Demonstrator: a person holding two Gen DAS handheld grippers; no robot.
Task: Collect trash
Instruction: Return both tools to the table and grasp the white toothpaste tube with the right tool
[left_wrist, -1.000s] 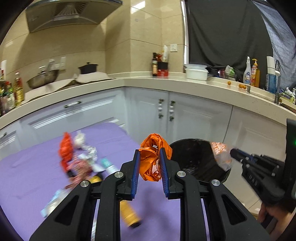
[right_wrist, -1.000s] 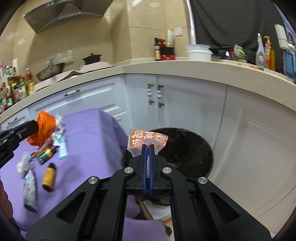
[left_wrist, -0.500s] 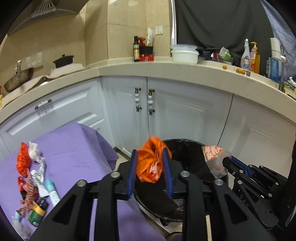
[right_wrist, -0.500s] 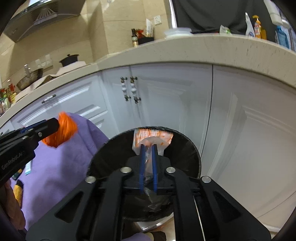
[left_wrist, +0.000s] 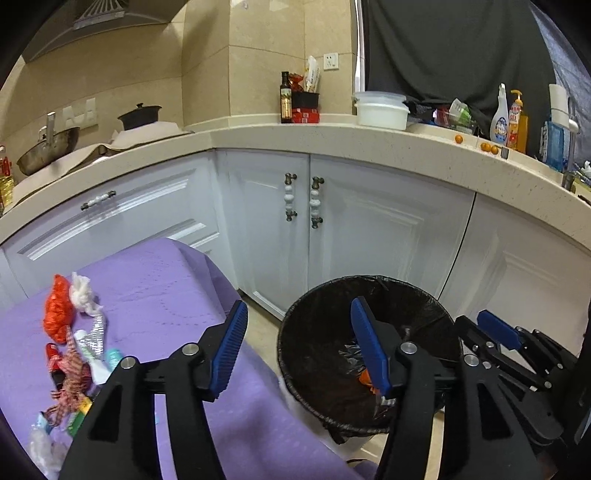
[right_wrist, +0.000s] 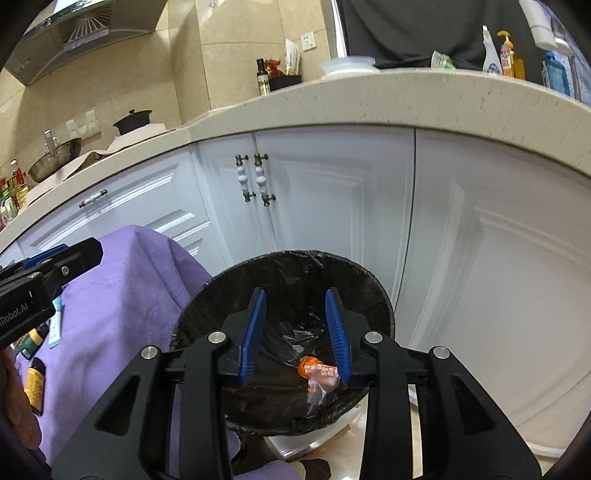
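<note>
A black-lined trash bin (left_wrist: 369, 295) (right_wrist: 207, 295) stands on the floor beside the purple-covered table. My left gripper (left_wrist: 297, 314) hangs over the bin's left rim, its jaws opening with nothing between them. My right gripper (right_wrist: 295, 299) hovers over the bin, jaws opening and empty too. At the bin's bottom lie the orange bag (right_wrist: 306, 365) and the clear orange-printed wrapper (right_wrist: 321, 380); a bit of orange (left_wrist: 365, 378) shows in the left wrist view. Loose trash (left_wrist: 70, 347) stays on the purple cloth (left_wrist: 155, 288): a red bag, white tissue, tubes, a small bottle (right_wrist: 35, 384).
White cabinet doors (left_wrist: 332, 221) (right_wrist: 332, 206) close in right behind the bin, under a speckled counter (left_wrist: 369, 140) with bottles and a white tub. A person's hand (right_wrist: 14, 417) shows at the lower left. My right gripper (left_wrist: 496, 328) sits right of the left one.
Both grippers moved over the bin and opened. The orange bag left the left jaws and the printed wrapper left the right jaws; both now lie in the bin.
</note>
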